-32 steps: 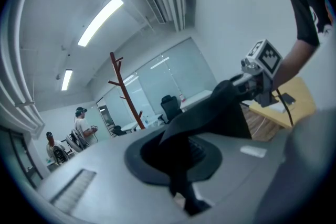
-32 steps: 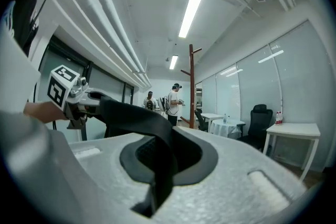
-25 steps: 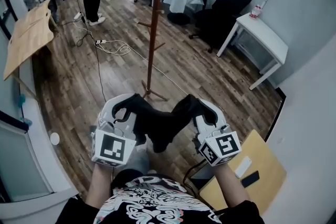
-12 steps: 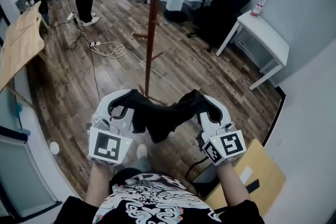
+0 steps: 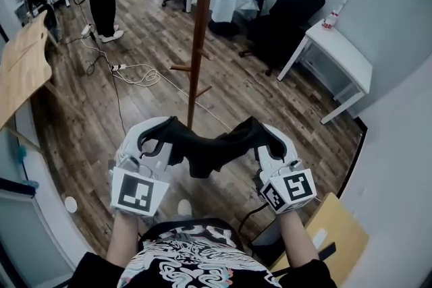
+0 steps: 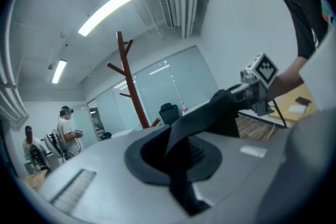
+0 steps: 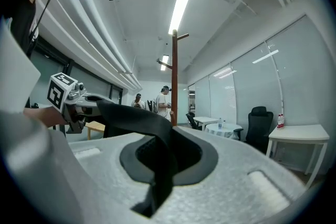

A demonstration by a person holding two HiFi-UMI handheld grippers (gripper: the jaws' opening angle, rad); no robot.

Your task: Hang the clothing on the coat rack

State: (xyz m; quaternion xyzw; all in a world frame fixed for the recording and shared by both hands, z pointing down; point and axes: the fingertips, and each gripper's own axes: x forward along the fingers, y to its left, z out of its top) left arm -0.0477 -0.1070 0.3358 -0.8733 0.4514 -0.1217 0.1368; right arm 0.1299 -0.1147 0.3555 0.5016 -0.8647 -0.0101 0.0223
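In the head view, a soft, matte black cloth garment [image 5: 206, 153] is stretched between the left gripper [image 5: 159, 139] and the right gripper [image 5: 262, 138]. It sags in the middle in front of the person's body, above the brown wood-plank floor [image 5: 148, 111]. The tall reddish-brown wooden coat rack [image 5: 201, 30] stands just beyond it, near but not touching, and nothing hangs on the rack yet. The step in hand looks like the carry up to the rack. The next move would call for raising the cloth to one of the short slanted pegs [image 5: 181, 67] and getting a fold over it before either grip lets go. In the left gripper view, the jaws are pressed together on a band of the garment [image 6: 184, 155]. The band runs off toward the right gripper [image 6: 242, 97], with the coat rack [image 6: 130, 81] ahead. In the right gripper view, the jaws are likewise clamped on the garment [image 7: 157, 162], which leads away to the left gripper [image 7: 86, 106], and the rack's pole [image 7: 174, 81] rises straight ahead. The garment looks limp and fairly thick. No loop or hanger shows, and what kind of clothing it is cannot be told.
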